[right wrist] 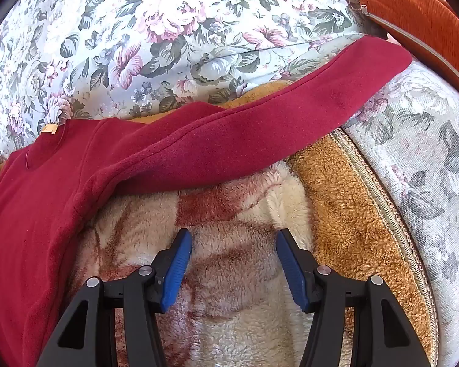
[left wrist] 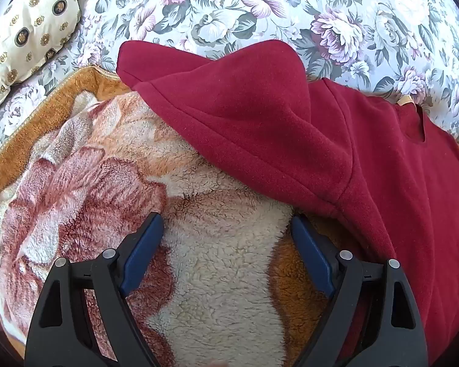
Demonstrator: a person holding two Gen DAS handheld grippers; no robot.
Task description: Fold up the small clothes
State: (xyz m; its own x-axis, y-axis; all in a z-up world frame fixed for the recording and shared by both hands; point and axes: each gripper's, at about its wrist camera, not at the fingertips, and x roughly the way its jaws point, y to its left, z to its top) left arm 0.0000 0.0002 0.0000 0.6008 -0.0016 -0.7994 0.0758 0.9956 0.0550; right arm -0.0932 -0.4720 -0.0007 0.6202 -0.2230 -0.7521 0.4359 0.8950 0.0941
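A dark red long-sleeved sweater [left wrist: 397, 183] lies flat on a fleece blanket, neck with a tan label [left wrist: 405, 101] at the far side. Its one sleeve [left wrist: 229, 98] reaches up-left in the left wrist view. Its other sleeve [right wrist: 260, 128] stretches up-right in the right wrist view, where the body [right wrist: 30, 214] fills the left. My left gripper [left wrist: 228, 224] is open and empty over the blanket, just left of the sweater's side under the armpit. My right gripper [right wrist: 234, 238] is open and empty over the blanket, below the sleeve and right of the body.
The fleece blanket [left wrist: 91, 183], brown, cream and rust, covers a floral sofa [left wrist: 260, 9]. A cream patterned cushion [left wrist: 30, 24] lies at the far left. An orange cushion [right wrist: 419, 15] sits at the far right. The blanket's trimmed edge [right wrist: 382, 189] runs along the floral armrest.
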